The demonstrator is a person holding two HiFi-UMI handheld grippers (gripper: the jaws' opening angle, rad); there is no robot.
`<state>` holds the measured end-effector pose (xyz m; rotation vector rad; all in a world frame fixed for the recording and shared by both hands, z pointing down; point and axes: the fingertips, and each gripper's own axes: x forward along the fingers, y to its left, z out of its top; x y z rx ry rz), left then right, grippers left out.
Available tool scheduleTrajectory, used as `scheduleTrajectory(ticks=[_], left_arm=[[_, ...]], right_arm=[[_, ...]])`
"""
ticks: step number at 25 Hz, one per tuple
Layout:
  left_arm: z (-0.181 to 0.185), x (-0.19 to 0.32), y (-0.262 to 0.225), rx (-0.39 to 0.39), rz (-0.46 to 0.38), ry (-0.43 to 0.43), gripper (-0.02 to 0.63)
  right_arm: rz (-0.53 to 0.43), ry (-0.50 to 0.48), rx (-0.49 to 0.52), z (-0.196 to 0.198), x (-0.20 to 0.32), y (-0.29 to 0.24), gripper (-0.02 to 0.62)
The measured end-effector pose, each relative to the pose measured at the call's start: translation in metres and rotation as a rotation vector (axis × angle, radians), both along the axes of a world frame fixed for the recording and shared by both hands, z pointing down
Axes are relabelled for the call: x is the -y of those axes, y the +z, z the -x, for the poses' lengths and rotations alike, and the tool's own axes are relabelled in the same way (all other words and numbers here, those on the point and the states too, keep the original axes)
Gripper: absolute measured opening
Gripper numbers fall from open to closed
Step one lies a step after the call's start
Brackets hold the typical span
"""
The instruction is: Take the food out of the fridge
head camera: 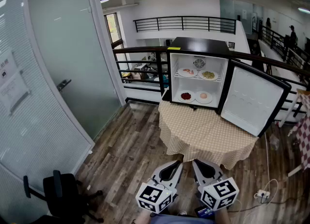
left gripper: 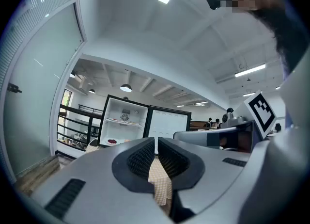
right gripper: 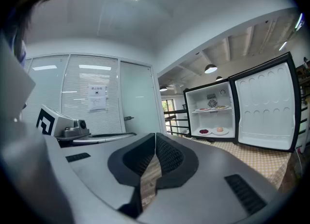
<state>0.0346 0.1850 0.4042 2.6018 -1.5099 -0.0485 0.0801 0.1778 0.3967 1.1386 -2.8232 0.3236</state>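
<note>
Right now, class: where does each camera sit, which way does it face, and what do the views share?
Head view: on the head, looking steeply down at the table and fridge; left tool and right tool show below.
Left gripper view: rides the left tool, facing the fridge over its shut jaws.
Right gripper view: rides the right tool, likewise.
Shared: the open fridge.

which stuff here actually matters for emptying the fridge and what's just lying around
For the job:
- fridge, door open
- upper-left plate, upper-right plate, lower-left plate, lower-right plate
- left gripper, right gripper, both shut and empty
- table, likely landing spot

Just lying about:
- office chair
- power strip
- glass door
- railing
</note>
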Motion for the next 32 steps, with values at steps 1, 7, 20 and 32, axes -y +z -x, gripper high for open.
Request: scheduleTrajectory(ticks=[1, 7, 20, 32], left_arm=[[0.000, 0.000, 0.000, 0.002, -0.001, 0.000, 0.018], [0.001, 0.004, 0.001, 0.022, -0.001, -0.009, 0.018], [0.009, 0.018, 0.006, 0.032, 0.016, -0.015, 0.018], [0.047, 0.121, 0.025, 0.028, 0.062, -0.007, 0.018]], right_arm=[[-0.001, 0.000, 0.001, 0.000, 0.000, 0.001, 0.021], [-0.002, 0.052, 0.021, -0.014, 0.005, 0.003, 0.021], [0.026, 0.061, 0.035, -0.010, 0.028, 0.010, 0.021], [0.080, 0.051, 0.011, 0.031, 0.129, 0.032, 0.021]])
